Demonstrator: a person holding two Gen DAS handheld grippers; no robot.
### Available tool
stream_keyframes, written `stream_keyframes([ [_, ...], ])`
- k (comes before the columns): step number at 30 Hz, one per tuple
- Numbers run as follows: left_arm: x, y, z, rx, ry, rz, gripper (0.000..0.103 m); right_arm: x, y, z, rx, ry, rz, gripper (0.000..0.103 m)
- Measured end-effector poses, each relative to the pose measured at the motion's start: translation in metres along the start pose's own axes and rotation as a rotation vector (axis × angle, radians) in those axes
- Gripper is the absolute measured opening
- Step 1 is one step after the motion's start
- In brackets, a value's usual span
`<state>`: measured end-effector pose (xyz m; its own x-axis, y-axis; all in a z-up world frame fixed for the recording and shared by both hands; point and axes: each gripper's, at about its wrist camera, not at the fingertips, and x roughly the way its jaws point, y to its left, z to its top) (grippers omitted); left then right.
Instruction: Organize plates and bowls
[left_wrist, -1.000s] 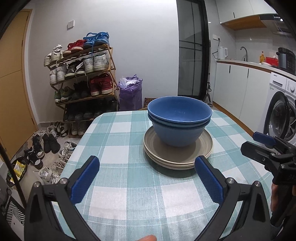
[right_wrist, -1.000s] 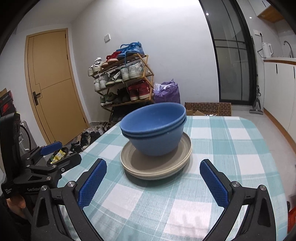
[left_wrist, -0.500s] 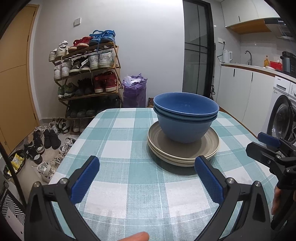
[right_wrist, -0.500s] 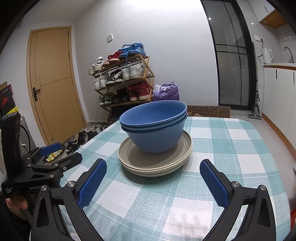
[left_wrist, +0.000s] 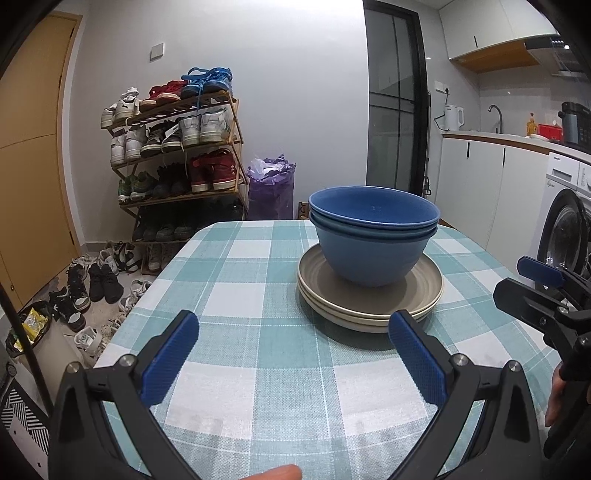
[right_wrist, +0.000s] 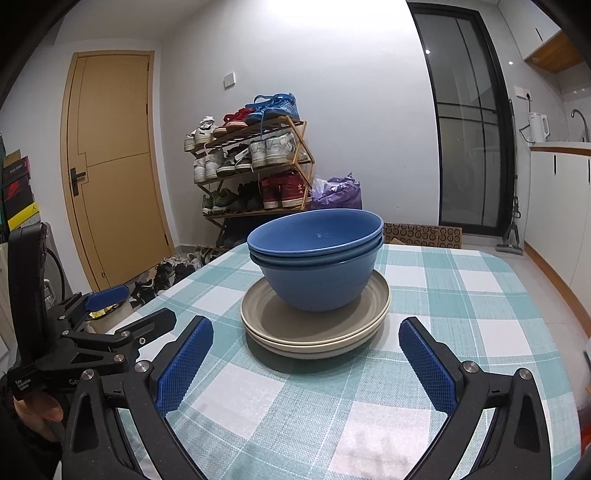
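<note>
Two nested blue bowls (left_wrist: 373, 236) (right_wrist: 316, 258) rest on a stack of beige plates (left_wrist: 369, 295) (right_wrist: 314, 325) on a table with a teal checked cloth (left_wrist: 258, 295) (right_wrist: 461, 295). My left gripper (left_wrist: 291, 354) is open and holds nothing; it hovers over the cloth short of the plates. My right gripper (right_wrist: 303, 362) is open too, with nothing between its fingers, and sits just before the stack. The right gripper also shows at the right edge of the left wrist view (left_wrist: 543, 291), and the left gripper at the left edge of the right wrist view (right_wrist: 110, 314).
A shoe rack (left_wrist: 177, 158) and loose shoes (left_wrist: 96, 280) stand beyond the table's far left. A purple bag (left_wrist: 271, 188), a dark glass door (left_wrist: 397, 122), kitchen cabinets (left_wrist: 495, 184) and a washing machine (left_wrist: 565, 221) lie behind and to the right. A wooden door (right_wrist: 110, 177) is at left.
Both grippers have dropped lower and their views have tilted up, so the bowl rims look flatter. Stack unmoved; both grippers stay open.
</note>
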<state>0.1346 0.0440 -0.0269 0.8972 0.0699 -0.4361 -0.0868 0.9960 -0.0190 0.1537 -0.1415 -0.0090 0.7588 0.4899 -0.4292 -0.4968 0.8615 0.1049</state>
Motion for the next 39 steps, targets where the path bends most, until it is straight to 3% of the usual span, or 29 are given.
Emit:
stream_keyframes([
  [39, -0.002, 0.001, -0.013, -0.006, -0.035, -0.001, 0.103, 0.0, -0.001, -0.021, 0.001, -0.026, -0.028, 0.102],
])
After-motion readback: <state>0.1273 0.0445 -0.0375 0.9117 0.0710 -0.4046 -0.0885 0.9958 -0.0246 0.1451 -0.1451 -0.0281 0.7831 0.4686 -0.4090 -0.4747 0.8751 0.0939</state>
